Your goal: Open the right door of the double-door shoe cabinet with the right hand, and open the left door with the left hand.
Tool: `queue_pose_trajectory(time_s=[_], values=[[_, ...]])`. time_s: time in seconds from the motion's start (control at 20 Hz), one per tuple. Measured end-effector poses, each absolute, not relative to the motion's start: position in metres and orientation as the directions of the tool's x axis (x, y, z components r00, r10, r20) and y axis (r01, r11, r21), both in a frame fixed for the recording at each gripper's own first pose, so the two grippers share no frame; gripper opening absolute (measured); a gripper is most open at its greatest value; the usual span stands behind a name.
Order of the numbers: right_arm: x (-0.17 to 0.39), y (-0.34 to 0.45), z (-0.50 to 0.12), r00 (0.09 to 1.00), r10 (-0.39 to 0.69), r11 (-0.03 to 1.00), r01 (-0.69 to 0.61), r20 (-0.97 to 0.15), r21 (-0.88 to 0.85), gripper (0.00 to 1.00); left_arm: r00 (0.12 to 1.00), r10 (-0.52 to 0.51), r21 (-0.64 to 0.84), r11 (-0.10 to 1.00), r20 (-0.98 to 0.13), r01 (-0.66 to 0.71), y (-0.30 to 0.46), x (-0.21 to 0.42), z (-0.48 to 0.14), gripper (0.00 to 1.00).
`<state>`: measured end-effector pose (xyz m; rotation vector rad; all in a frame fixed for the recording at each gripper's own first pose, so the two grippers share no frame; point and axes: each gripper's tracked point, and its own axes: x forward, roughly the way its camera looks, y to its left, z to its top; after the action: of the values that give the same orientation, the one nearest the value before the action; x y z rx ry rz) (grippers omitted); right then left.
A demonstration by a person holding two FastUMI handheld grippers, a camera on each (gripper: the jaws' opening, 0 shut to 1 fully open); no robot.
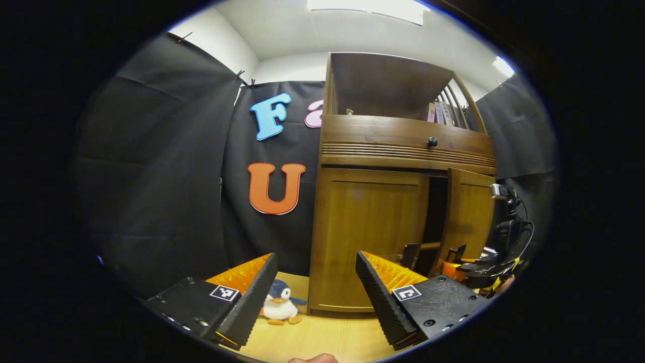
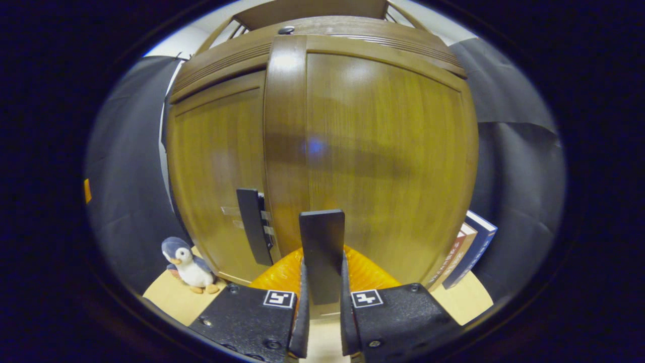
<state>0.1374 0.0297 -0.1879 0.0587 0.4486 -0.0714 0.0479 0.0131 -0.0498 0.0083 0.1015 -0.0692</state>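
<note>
The right gripper (image 2: pixel 322 322) is clamped on the right door's handle (image 2: pixel 322 252), low centre, with the right door (image 2: pixel 383 161) ajar above. The left gripper (image 1: pixel 316 297) is spread wide, short of the left door (image 1: pixel 368 237), centre frame. The thin handle could slip from the fingers if pulled at an angle.

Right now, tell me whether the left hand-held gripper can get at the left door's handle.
Probably yes: the left hand-held gripper is open and faces the closed left door, with nothing between. The handle sits at that door's inner edge, beside the right hand-held gripper.
</note>
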Motion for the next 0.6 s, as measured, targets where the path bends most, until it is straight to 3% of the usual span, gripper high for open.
queue_pose_trajectory(time_s=[0.6], values=[[0.060,-0.006,-0.176,0.894,-0.017,0.999,0.035,-0.447,0.031,0.26,0.975,-0.198,0.006,0.980,-0.106,0.199,-0.079,0.029,-0.053,0.95]])
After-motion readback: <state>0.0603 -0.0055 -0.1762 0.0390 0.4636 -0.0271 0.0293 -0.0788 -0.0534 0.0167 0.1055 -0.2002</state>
